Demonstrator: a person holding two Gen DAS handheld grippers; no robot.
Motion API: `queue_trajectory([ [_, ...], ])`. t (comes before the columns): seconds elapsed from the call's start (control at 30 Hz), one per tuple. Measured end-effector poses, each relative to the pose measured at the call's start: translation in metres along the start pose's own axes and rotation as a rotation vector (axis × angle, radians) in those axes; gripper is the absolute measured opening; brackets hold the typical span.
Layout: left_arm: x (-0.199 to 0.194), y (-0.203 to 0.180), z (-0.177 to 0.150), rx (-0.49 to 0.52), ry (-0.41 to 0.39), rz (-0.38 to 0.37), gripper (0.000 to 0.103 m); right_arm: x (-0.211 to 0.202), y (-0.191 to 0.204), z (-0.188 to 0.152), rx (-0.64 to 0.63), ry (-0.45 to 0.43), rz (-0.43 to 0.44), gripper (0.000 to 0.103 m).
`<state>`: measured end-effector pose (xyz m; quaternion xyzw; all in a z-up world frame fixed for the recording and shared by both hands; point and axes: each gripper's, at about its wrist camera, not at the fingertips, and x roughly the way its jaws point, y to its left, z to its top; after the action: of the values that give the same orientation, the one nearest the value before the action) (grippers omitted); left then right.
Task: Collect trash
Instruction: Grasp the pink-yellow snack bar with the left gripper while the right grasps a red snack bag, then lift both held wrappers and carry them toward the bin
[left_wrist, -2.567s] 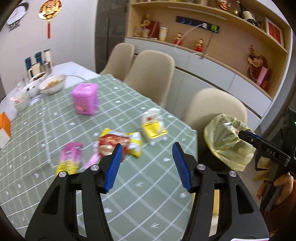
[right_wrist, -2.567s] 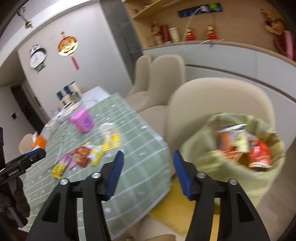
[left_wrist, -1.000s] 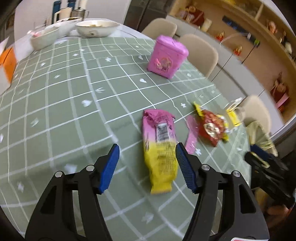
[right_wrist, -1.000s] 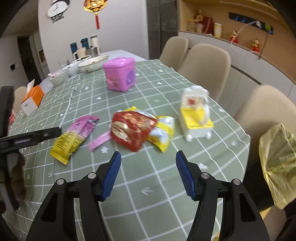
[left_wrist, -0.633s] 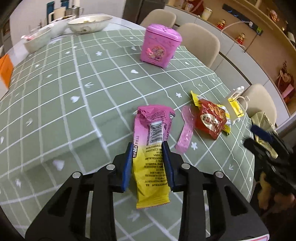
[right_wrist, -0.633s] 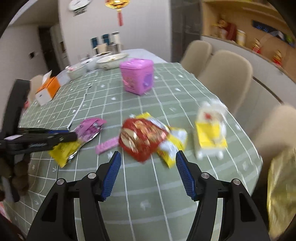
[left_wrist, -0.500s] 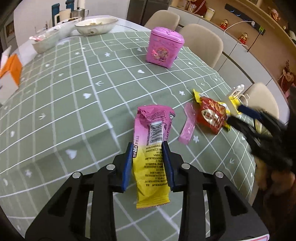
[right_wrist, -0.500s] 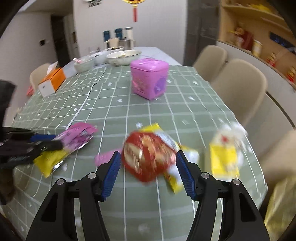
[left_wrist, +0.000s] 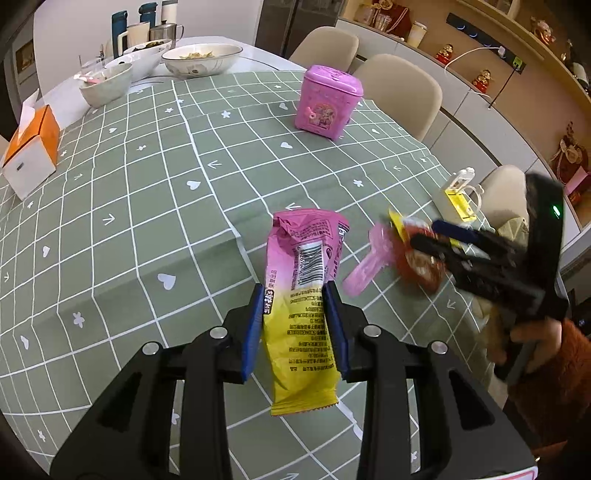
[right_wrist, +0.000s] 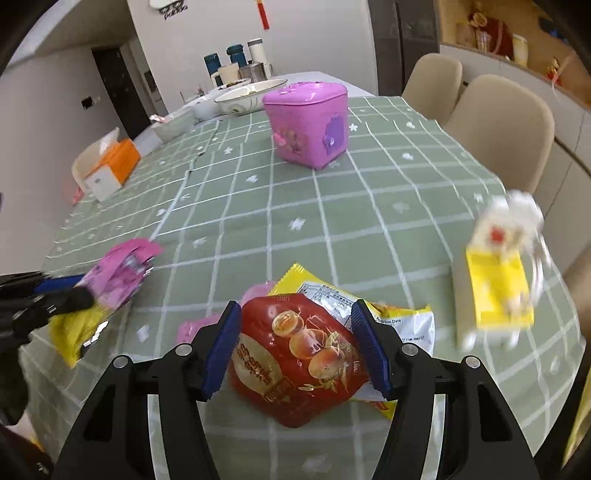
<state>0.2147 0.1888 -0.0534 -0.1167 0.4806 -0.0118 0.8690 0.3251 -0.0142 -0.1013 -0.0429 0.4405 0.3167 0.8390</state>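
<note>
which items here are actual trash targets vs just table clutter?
Trash to collect:
pink-and-yellow wrapper, clamped in the left gripper
red snack bag, between the open right gripper fingers
yellow-and-white wrapper under the red bag
small pink wrapper

Just lying about:
pink tin
orange tissue box
bowls
yellow-and-white toy

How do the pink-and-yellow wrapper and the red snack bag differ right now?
The pink-and-yellow wrapper is long, narrow and flat; the red snack bag is wider and puffy. The wrapper is pinched by the left tool; the bag sits between the wider-set pads of the right tool, a grip not certain. Both are snack packaging over the green tablecloth.
</note>
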Motion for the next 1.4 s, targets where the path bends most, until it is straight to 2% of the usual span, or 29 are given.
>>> queue_trajectory([
  [0.13,0.001,-0.002,0.0,0.01,0.003,-0.01,0.03,-0.018,0.01,-0.02,-0.004,-0.001,0.013,0.058],
  [0.27,0.0,-0.002,-0.002,0.01,0.008,-0.015,0.03,-0.031,0.025,-0.033,-0.082,-0.006,-0.013,0.058],
  [0.5,-0.005,0.003,-0.013,-0.014,0.016,-0.011,0.031,-0.025,0.036,-0.046,-0.198,0.017,-0.09,0.058],
  [0.63,-0.007,0.009,-0.019,-0.034,0.023,-0.002,0.031,-0.01,0.042,-0.055,-0.246,0.094,-0.091,0.059],
  [0.77,-0.011,0.015,-0.024,-0.051,0.019,0.006,0.031,-0.018,0.048,-0.063,-0.275,0.061,-0.102,0.059],
  [0.83,-0.012,0.018,-0.026,-0.065,0.019,0.005,0.031,-0.02,0.047,-0.064,-0.269,0.068,-0.093,0.049],
  [0.87,-0.012,0.019,-0.026,-0.068,0.019,0.003,0.031,-0.021,0.046,-0.065,-0.26,0.082,-0.08,0.035],
  [1.0,-0.014,0.016,-0.026,-0.072,0.011,-0.015,0.031,-0.035,0.044,-0.061,-0.22,0.065,-0.054,0.021],
  [1.2,-0.018,0.005,-0.024,-0.072,-0.01,-0.043,0.031,-0.069,0.043,-0.053,-0.165,0.009,-0.032,0.02],
  [1.4,-0.026,-0.012,-0.015,-0.07,-0.047,-0.071,0.031,-0.105,0.038,-0.045,-0.12,-0.053,-0.104,0.02],
])
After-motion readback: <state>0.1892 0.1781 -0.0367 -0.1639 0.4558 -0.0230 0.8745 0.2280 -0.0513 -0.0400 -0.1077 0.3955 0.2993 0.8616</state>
